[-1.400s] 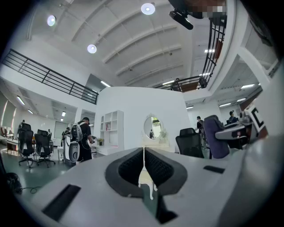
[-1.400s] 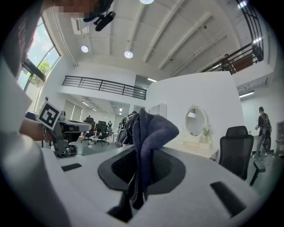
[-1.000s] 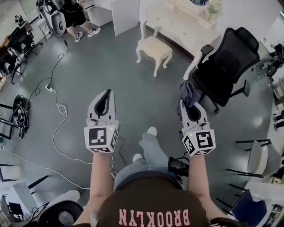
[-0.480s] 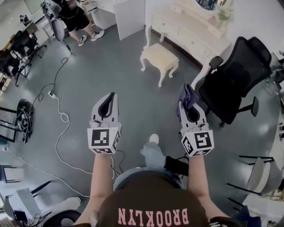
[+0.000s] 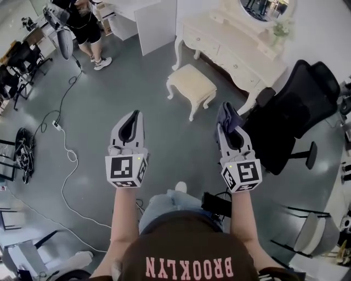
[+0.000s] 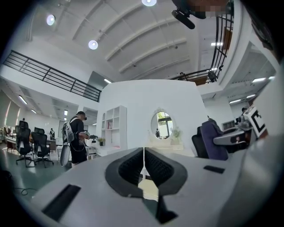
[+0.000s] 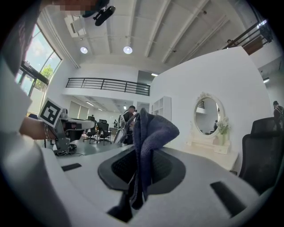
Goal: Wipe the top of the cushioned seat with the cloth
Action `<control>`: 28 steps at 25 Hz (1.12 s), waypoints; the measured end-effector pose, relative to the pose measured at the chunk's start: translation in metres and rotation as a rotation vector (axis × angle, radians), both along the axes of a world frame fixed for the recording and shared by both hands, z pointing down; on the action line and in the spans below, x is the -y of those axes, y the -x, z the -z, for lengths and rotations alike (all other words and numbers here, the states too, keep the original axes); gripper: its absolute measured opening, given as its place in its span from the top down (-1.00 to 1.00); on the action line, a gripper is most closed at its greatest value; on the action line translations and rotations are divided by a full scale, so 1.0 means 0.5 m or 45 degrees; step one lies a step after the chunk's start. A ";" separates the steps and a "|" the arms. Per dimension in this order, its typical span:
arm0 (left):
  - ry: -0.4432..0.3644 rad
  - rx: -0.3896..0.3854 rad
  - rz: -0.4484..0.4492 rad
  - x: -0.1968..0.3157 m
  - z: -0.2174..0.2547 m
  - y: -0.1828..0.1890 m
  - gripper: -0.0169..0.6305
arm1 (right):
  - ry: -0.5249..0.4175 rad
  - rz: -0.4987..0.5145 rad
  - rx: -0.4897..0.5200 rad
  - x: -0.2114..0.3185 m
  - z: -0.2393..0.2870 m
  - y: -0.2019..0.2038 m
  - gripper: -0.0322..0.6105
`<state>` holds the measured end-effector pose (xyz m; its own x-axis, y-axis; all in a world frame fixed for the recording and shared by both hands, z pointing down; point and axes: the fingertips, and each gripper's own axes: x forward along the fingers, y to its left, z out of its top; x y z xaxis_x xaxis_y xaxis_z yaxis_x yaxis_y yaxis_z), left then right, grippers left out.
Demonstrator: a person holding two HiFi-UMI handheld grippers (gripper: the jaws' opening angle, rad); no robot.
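Observation:
The cushioned seat [image 5: 191,82] is a cream stool with carved white legs, standing on the grey floor ahead of me by the dressing table. A sliver of it shows below the shut jaws in the left gripper view as the seat [image 6: 149,188]. My right gripper [image 5: 226,122] is shut on a dark blue cloth [image 5: 228,117], which sticks up from its jaws; the cloth [image 7: 148,135] fills the middle of the right gripper view. My left gripper [image 5: 131,122] is held level beside it, shut and empty. Both grippers are well short of the stool.
A white dressing table [image 5: 230,48] with an oval mirror [image 5: 266,7] stands behind the stool. A black office chair [image 5: 293,110] is at the right. A person [image 5: 82,24] stands at the far left. A white cable [image 5: 63,159] trails over the floor at the left.
I have stepped forward: the stool and dressing table have come nearer and shifted in view. Both grippers keep their pose, the cloth still in the right one.

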<state>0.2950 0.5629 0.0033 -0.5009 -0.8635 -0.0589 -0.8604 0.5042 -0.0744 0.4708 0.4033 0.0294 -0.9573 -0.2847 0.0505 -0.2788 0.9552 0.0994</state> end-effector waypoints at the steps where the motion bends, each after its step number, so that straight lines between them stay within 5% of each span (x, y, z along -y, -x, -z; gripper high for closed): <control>1: -0.001 -0.001 0.002 0.015 -0.001 0.009 0.92 | 0.006 -0.002 -0.002 0.017 -0.002 0.008 0.79; 14: 0.029 -0.026 0.010 0.131 -0.033 0.166 0.92 | 0.039 -0.029 -0.034 0.141 -0.047 0.131 0.79; 28: 0.058 -0.015 -0.305 0.456 -0.028 0.526 0.92 | 0.135 -0.344 0.015 0.369 -0.051 0.424 0.79</control>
